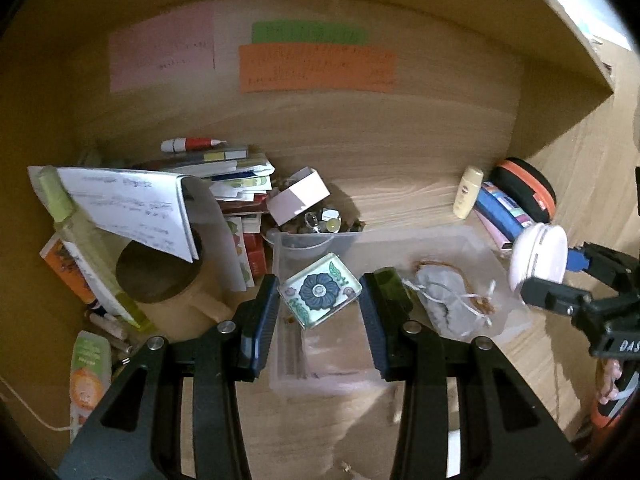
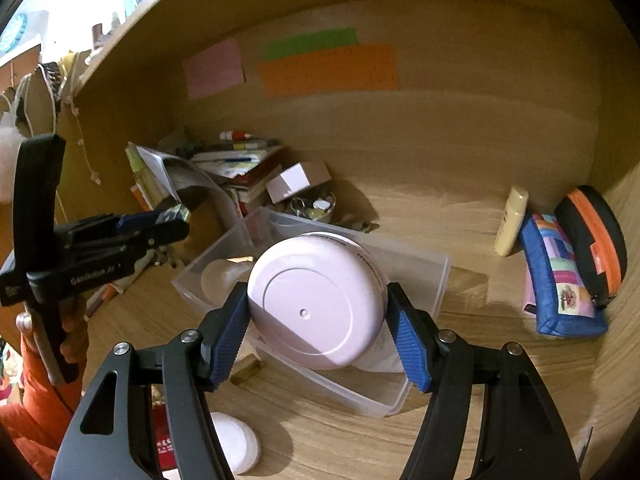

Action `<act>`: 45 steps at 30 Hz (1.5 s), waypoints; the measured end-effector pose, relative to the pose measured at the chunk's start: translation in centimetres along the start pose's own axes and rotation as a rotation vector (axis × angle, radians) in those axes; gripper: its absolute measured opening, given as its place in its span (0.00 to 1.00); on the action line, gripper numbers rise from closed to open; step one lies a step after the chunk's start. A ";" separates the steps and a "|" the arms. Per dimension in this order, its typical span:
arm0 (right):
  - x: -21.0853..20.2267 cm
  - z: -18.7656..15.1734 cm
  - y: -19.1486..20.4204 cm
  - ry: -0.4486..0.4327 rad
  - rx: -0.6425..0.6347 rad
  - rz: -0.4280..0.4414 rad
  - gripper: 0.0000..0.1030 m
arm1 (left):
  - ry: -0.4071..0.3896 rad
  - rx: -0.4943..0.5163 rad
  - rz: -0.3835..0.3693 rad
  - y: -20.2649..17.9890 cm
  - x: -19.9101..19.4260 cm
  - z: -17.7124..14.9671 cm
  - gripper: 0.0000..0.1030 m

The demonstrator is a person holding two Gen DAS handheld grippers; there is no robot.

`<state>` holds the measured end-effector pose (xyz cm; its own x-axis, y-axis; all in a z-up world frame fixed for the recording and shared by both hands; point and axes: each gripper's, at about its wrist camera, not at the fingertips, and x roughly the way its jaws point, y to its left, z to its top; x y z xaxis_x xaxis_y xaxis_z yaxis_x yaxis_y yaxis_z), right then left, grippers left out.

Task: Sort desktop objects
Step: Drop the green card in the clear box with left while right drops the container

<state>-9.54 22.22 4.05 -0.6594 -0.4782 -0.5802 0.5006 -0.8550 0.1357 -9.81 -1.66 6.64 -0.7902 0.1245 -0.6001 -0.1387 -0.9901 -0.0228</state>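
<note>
The left gripper [image 1: 320,308] pinches a square glass tile [image 1: 320,295] with a blue flower between its two blue pads, and holds it tilted above the left part of the clear plastic box [image 1: 486,254] on the wooden desk [image 1: 400,196]. The right gripper [image 2: 318,320] has its fingers closed on the sides of a round pale pink container [image 2: 318,308], which hangs above the same clear plastic box [image 2: 434,280]; in the left wrist view this container [image 1: 538,258] is at the right edge of the box. Inside the box lies a small grey drawstring pouch [image 1: 444,300] with a brownish cord. Just behind the box there is a little heap of shiny trinkets [image 1: 320,220] with a small white cardboard box [image 1: 298,198] leaning on it. To the left of it stands a crowded pile of books and papers [image 1: 236,178], with an open notebook [image 1: 132,208], a green spray bottle [image 1: 80,236] and a red and white marker [image 1: 192,145] on top of the pile. A beige mug [image 1: 168,284] stands close to the left finger. On the right side, against the back wall, are a pale yellow bottle [image 2: 511,220], a blue patchwork pouch [image 2: 560,280] and a black case with orange zipper [image 2: 596,240], all touching or nearly touching each other. Pink, green and orange paper notes [image 2: 328,68] are stuck on the back wall. A white round lid [image 2: 236,442] lies on the desk near the right gripper's left finger.
</note>
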 end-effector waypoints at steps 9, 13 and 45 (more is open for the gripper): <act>3.3 -0.7 -1.8 0.088 0.036 0.006 0.62 | 0.080 -0.023 -0.002 1.0 4.5 0.9 0.39; 4.9 -1.3 -2.1 0.137 0.044 0.004 0.62 | 0.126 -0.026 0.002 1.2 6.6 0.5 0.39; 4.5 -1.0 -1.0 0.155 -0.006 -0.102 0.80 | 0.047 0.070 0.011 -0.5 4.7 0.2 0.80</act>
<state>-12.42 21.16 0.47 -0.6125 -0.3523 -0.7076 0.4398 -0.8957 0.0653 -13.59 -0.57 3.98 -0.7633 0.1084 -0.6369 -0.1728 -0.9842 0.0395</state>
